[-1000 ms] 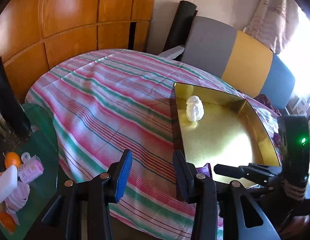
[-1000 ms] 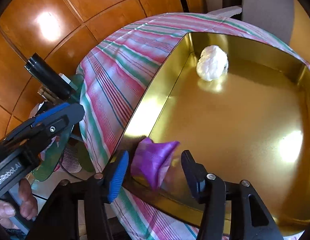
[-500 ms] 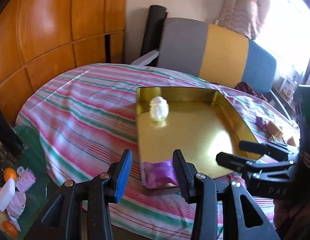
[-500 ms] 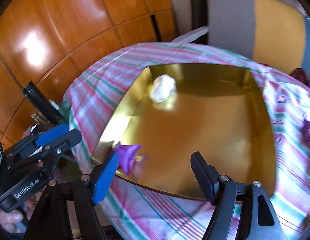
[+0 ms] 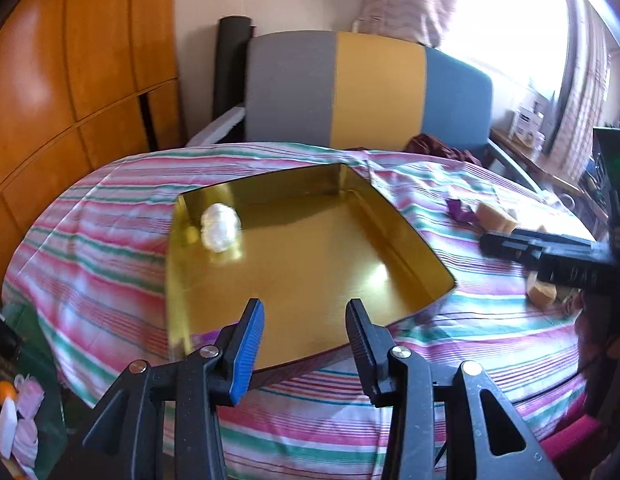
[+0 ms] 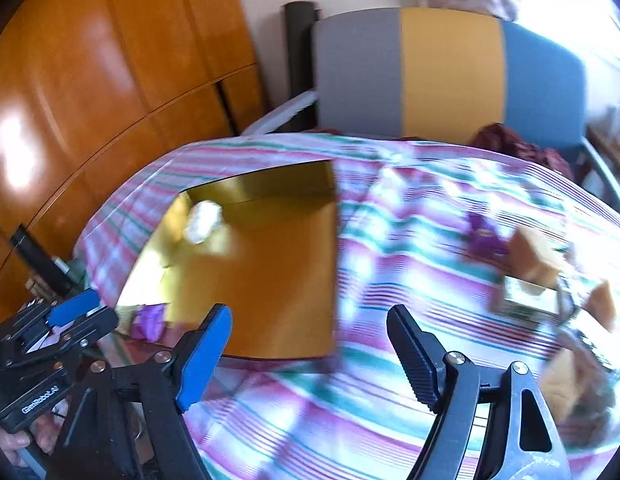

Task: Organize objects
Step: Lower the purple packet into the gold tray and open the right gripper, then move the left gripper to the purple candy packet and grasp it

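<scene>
A gold tray [image 5: 310,264] [image 6: 277,280] lies on the striped tablecloth. A white wrapped ball [image 5: 219,228] [image 6: 203,220] rests in its far left corner. A purple wrapped piece [image 6: 149,320] lies in its near left corner, mostly hidden behind my finger in the left wrist view. My left gripper [image 5: 305,340] hovers over the tray's near edge, open with a narrow gap and nothing in it. My right gripper [image 6: 310,344] hangs above the tray's near right corner, its jaws opening with nothing between them. Another purple piece [image 5: 462,210] [image 6: 484,236] and tan blocks [image 5: 496,218] [image 6: 534,256] lie on the cloth to the right.
A small box [image 6: 526,300] sits among the tan blocks. A grey, yellow and blue chair [image 5: 370,88] stands behind the table, wooden panels [image 5: 69,80] to the left. Small toiletries [image 5: 17,420] lie on a low green surface at lower left.
My right gripper let go of the purple piece in the tray's near left corner, opened wide, drew back and swung right. My left gripper also swung right, its gap unchanged.
</scene>
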`<state>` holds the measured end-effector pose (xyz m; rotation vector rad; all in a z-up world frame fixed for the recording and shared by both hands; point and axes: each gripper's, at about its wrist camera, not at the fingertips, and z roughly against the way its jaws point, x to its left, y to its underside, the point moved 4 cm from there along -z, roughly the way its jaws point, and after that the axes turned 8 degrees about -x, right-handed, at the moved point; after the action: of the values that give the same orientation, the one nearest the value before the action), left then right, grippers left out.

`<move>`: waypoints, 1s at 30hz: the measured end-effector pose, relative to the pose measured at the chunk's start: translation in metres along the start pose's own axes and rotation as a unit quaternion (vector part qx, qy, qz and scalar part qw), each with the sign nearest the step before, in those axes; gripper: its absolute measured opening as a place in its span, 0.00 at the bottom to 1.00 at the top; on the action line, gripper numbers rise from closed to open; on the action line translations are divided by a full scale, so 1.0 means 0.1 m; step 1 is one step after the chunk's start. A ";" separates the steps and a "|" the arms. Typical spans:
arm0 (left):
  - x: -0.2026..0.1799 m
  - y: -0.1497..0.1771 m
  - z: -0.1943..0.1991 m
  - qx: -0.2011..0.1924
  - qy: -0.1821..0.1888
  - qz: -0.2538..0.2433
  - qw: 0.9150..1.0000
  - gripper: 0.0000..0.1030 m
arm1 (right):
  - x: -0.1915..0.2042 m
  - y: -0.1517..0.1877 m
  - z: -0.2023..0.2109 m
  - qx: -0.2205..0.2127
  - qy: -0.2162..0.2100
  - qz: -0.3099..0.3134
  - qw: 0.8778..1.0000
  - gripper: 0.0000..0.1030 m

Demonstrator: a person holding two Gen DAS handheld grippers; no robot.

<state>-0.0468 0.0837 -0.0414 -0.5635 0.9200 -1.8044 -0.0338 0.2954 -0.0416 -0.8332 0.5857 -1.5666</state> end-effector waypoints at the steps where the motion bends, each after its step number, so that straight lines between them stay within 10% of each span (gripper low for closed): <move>1: -0.06 -0.01 -0.02 0.003 0.005 -0.005 1.000 0.41 | -0.11 -0.01 0.04 -0.001 0.009 -0.006 1.000 0.80; 18: -1.01 -0.20 -0.40 0.055 0.095 -0.053 0.993 0.41 | -2.44 -0.10 0.72 -0.069 0.212 -0.133 0.966 0.86; 30: -1.60 -0.41 -0.76 0.073 0.130 -0.058 0.987 0.41 | -3.02 0.13 0.88 -0.082 0.207 -0.260 0.940 0.87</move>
<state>-0.0613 0.2651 -0.0499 -0.2971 0.9332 -2.0662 0.0544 0.5972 -0.0524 -0.8250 0.8543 -2.2317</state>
